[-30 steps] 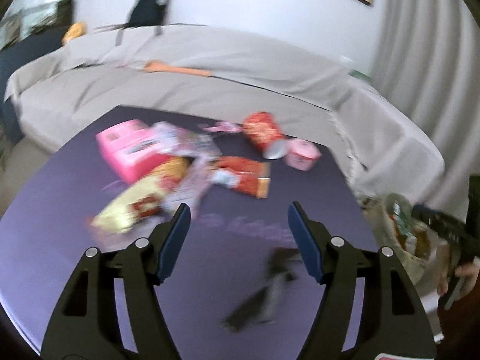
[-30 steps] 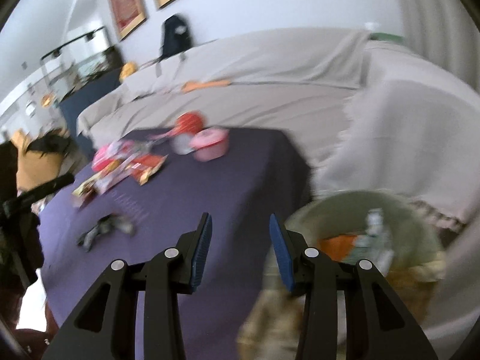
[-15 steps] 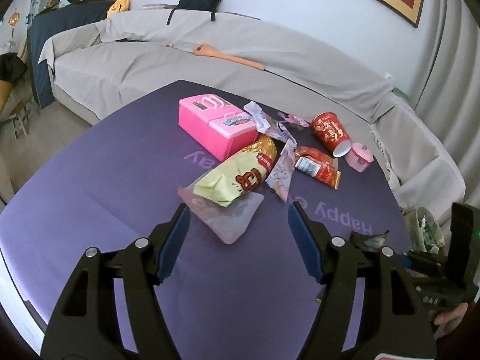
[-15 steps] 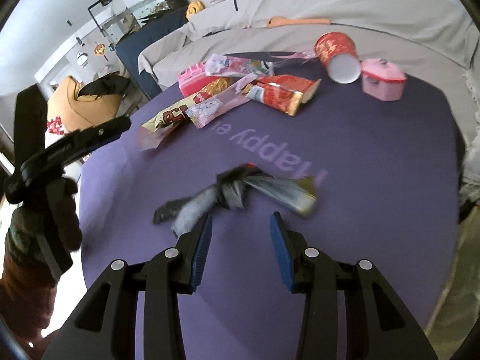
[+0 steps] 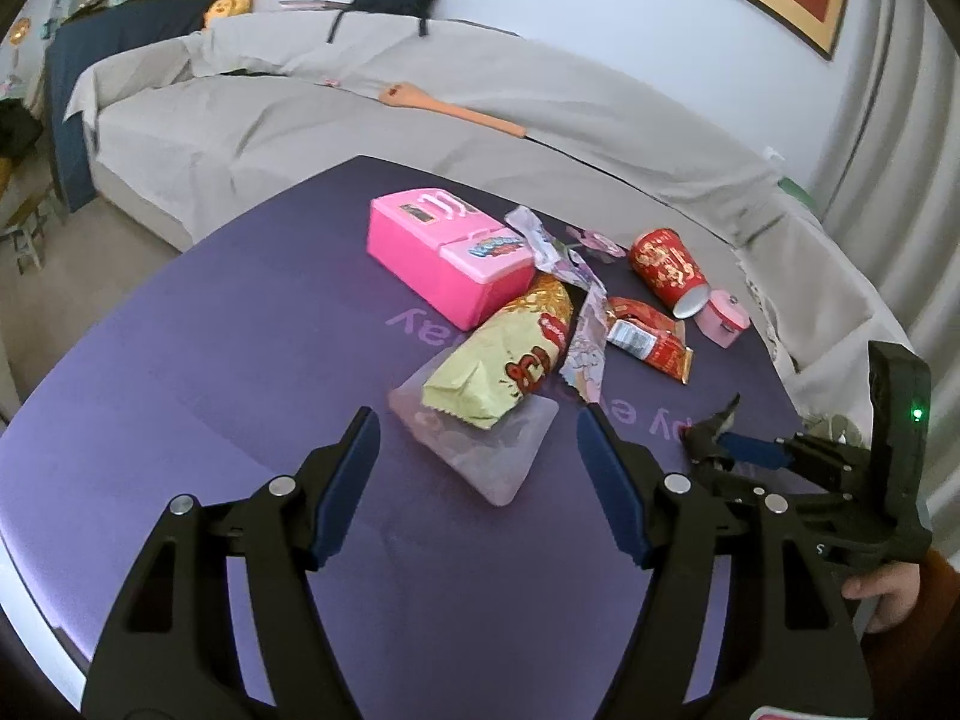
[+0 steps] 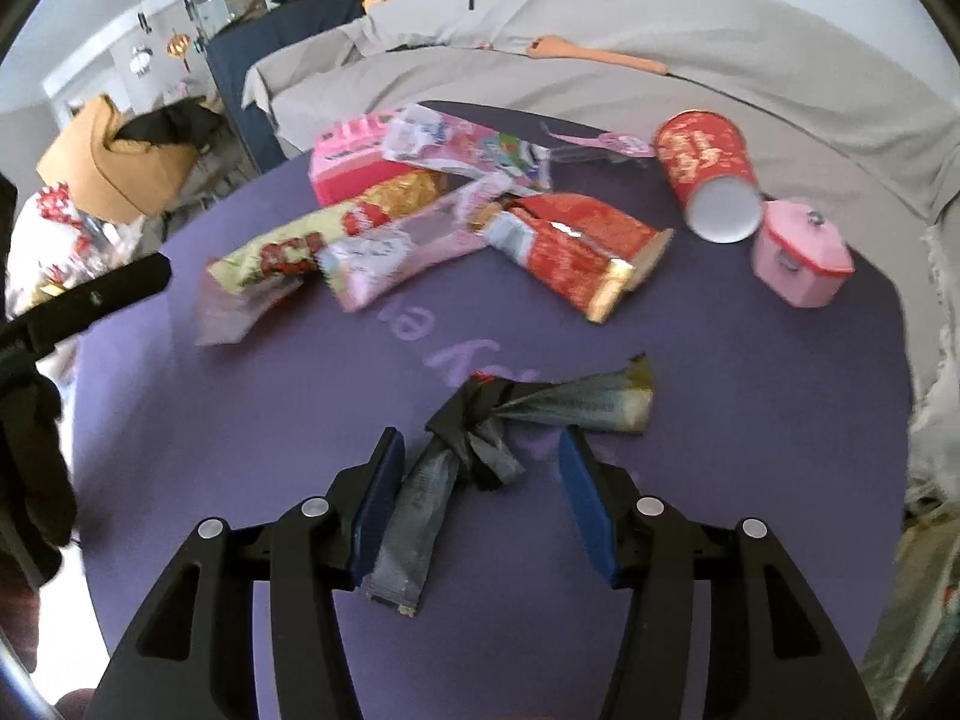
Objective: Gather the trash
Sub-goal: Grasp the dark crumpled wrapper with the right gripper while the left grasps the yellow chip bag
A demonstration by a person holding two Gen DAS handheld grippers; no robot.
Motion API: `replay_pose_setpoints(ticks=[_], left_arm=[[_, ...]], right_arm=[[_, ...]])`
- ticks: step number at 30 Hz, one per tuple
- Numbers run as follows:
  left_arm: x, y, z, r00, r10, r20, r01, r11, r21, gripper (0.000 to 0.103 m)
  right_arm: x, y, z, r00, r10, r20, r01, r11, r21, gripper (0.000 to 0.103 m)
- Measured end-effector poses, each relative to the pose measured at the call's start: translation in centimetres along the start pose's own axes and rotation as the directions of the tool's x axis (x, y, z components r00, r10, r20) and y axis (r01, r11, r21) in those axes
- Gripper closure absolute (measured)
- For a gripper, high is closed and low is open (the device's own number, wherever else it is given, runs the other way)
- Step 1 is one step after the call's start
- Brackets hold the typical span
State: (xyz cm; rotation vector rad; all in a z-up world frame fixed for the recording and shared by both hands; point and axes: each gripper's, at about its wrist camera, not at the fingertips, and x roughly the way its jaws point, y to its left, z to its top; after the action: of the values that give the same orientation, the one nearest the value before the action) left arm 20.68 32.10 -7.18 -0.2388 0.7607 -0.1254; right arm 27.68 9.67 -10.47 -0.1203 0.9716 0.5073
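Pickup step under way: right tool (image 6: 477,501) is opening, straddling the knotted grey wrapper (image 6: 480,450) near the surface's (image 6: 240,450) near edge, pads not pressing. Left tool (image 5: 477,483) is hanging wide open, empty, before the yellow snack bag (image 5: 510,360). Next: lower, close on knot.

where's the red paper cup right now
In the right wrist view the red paper cup lies tipped on its side at the far right of the purple table, beside the small pink pot.
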Motion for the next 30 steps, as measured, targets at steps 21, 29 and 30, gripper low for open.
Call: replay_pose_setpoints(ticks=[21, 29, 30], left_arm=[[8.6, -2.5, 2.9, 0.986, 0.003, -0.169, 0.008, 0.998, 0.065, 0.067], [6.0, -5.3, -0.2, 0.974, -0.06, -0.218, 0.086, 0.99, 0.108, 0.067], [5.6, -5.5, -0.4, 0.973, -0.071, -0.219, 0.097, 0.989, 0.11, 0.067]], right_arm=[[-4.9, -5.6, -5.2, 0.998, 0.062, -0.006, -0.062, 0.997, 0.04, 0.05], [-5.2, -6.0, -4.9, 0.996, 0.081, 0.022, -0.083, 0.992, 0.097, 0.05], [-5.2, -5.7, -4.5, 0.997, 0.067, 0.031, -0.069, 0.994, 0.082, 0.05]])
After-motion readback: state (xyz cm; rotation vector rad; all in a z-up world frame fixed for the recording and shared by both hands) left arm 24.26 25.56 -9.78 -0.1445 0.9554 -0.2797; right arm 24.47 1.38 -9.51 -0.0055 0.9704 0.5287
